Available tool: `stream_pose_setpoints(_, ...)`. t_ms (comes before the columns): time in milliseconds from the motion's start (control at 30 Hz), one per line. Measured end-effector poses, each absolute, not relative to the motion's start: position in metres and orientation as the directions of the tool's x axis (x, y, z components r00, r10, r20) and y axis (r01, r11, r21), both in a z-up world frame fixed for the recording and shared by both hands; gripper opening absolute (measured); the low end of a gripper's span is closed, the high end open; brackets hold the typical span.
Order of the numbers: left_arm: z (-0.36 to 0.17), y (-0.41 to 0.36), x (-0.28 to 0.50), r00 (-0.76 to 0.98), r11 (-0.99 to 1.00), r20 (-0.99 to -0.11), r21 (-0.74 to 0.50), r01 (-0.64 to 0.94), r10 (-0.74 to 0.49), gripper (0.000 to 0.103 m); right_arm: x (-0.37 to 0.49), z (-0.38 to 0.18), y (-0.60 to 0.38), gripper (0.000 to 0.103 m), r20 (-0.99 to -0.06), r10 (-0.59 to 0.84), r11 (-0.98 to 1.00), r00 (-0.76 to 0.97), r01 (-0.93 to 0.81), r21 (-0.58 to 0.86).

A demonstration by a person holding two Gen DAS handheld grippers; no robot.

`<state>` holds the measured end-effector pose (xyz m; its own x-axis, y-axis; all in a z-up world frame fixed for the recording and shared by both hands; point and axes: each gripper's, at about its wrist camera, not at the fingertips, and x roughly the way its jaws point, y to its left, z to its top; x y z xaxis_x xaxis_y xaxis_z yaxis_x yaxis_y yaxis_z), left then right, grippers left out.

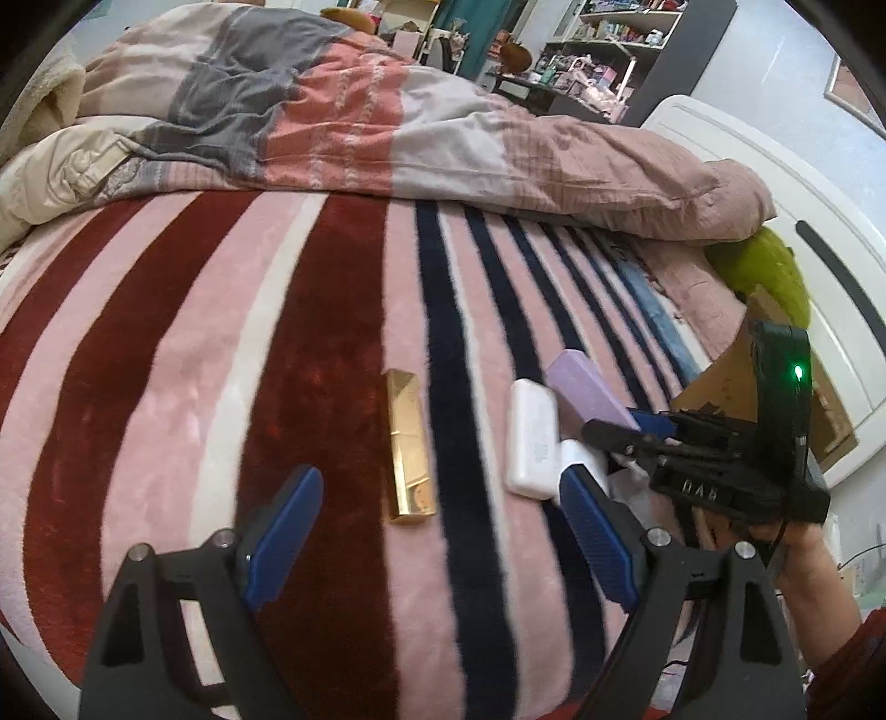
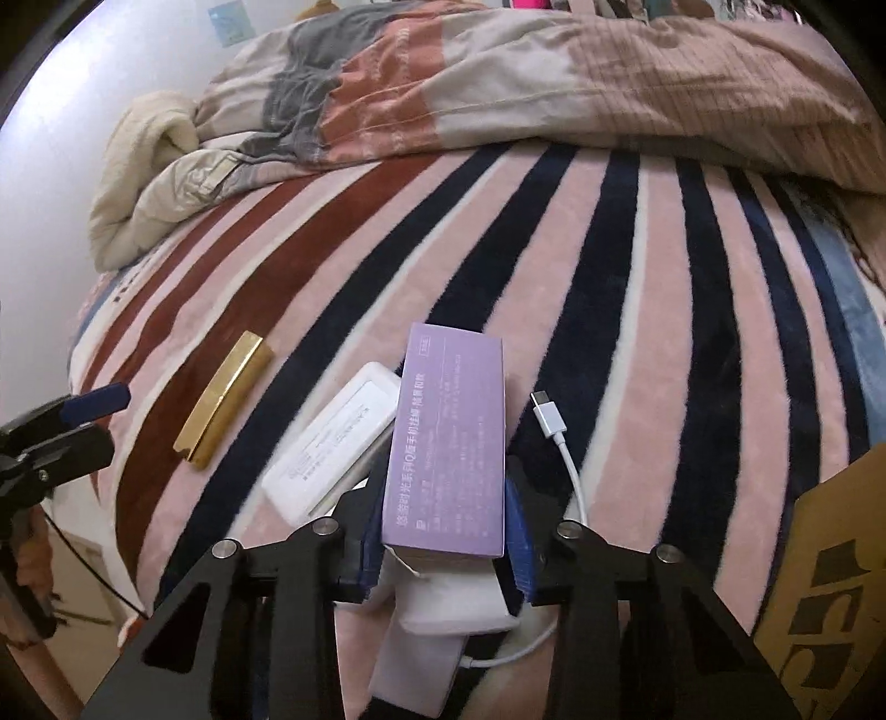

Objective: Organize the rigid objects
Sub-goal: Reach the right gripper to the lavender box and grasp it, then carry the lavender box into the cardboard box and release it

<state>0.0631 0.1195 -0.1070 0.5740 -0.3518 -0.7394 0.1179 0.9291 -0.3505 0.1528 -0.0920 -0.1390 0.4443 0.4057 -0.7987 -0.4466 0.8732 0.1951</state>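
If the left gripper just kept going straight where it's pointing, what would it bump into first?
Probably the gold bar. It lies on the striped blanket right ahead, between the open fingers of the left gripper. The white power bank sits off to the side. Depth is hard to judge, so the blanket itself might come first.

A home bedroom: striped blanket (image 1: pixel 332 343), rumpled duvet (image 1: pixel 343 116), cluttered shelves (image 1: pixel 620 33).

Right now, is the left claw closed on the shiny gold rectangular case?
No: the left claw stands open above the striped blanket, and the shiny gold rectangular case lies untouched between its blue fingers.
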Motion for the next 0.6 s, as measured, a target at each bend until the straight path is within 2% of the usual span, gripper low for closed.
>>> stream_pose_setpoints(167, -0.078, 0.104, 0.057, 0.601, 0.914, -0.698, -0.372, 0.162, -0.391, 0.085, 0.12, -0.104, -0.079, 0.032, -0.756, 0.456, 0.821, 0.47, -0.551, 0.152)
stream_pose_setpoints(333, -0.042, 0.079, 0.053, 0.613, 0.854, -0.606, -0.448, 0.264, -0.507, 0.085, 0.087, -0.06, -0.068, 0.032, -0.704, 0.535, 0.746, 0.467, -0.652, 0.134)
stream_pose_setpoints(433, -0.021, 0.062, 0.055, 0.628, 0.855, -0.589, -0.433, 0.286, -0.509, 0.084, 0.065, -0.03, -0.069, 0.032, -0.659, 0.583, 0.694, 0.476, -0.713, 0.1)
stream_pose_setpoints(467, -0.014, 0.055, 0.055, 0.63, 0.85, -0.58, -0.436, 0.295, -0.516, 0.082, 0.062, -0.024, -0.07, 0.032, -0.65, 0.589, 0.688, 0.48, -0.72, 0.092)
stream_pose_setpoints(533, -0.002, 0.044, 0.055, 0.624, 0.828, -0.554, -0.458, 0.324, -0.551, 0.055, 0.054, -0.01, -0.078, 0.032, -0.627, 0.609, 0.673, 0.486, -0.735, 0.084)
stream_pose_setpoints(600, 0.006, 0.031, 0.056, 0.61, 0.804, -0.534, -0.478, 0.353, -0.585, 0.049, 0.049, 0.0, -0.09, 0.032, -0.611, 0.61, 0.677, 0.505, -0.733, 0.069)
